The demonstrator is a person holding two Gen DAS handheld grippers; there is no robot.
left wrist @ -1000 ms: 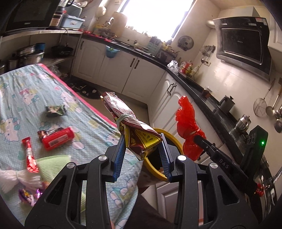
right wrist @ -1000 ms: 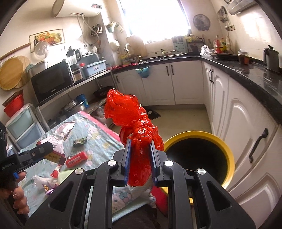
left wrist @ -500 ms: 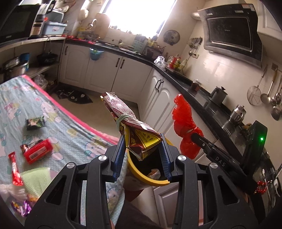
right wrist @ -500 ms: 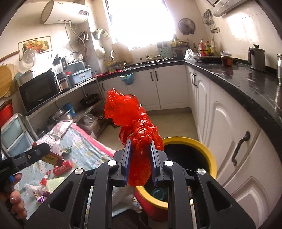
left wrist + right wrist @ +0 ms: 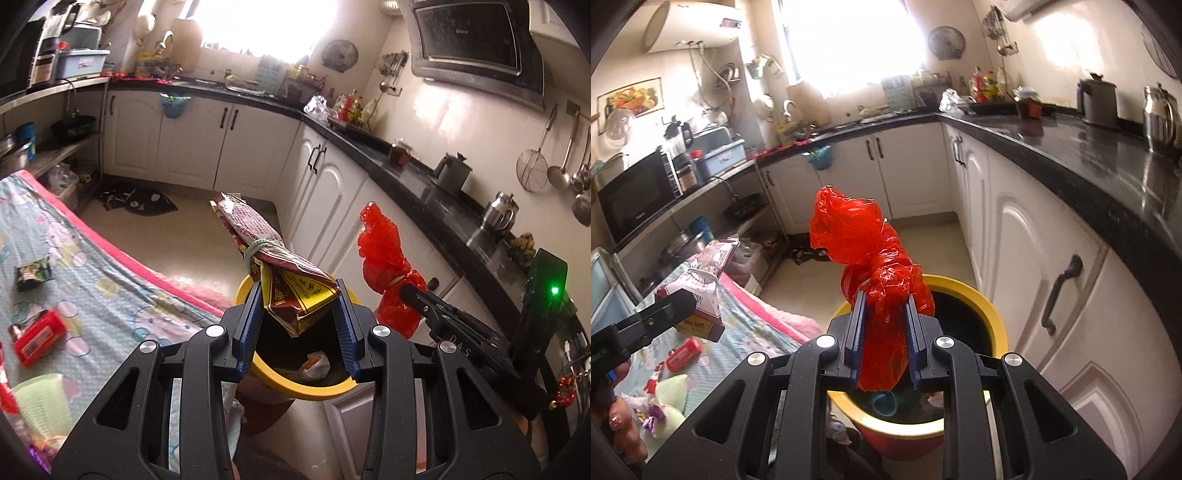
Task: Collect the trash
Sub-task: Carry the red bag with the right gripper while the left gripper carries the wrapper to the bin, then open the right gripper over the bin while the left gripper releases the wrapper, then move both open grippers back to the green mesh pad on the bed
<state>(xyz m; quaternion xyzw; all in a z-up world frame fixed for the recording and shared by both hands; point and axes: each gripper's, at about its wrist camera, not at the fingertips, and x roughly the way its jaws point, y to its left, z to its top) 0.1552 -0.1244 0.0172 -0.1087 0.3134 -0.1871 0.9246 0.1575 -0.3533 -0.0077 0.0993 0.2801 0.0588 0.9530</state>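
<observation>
Left gripper (image 5: 298,316) squeezing a tied snack bag (image 5: 280,273), right gripper (image 5: 884,336) pinching a red plastic bag (image 5: 875,273), yellow-rimmed bin (image 5: 991,314) open just below both jaws

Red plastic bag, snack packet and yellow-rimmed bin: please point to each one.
red plastic bag (image 5: 879,291), right wrist view, on its knotted middle.
snack packet (image 5: 299,291), left wrist view, on its yellow printed end.
yellow-rimmed bin (image 5: 993,317), right wrist view, on its rim.
</observation>
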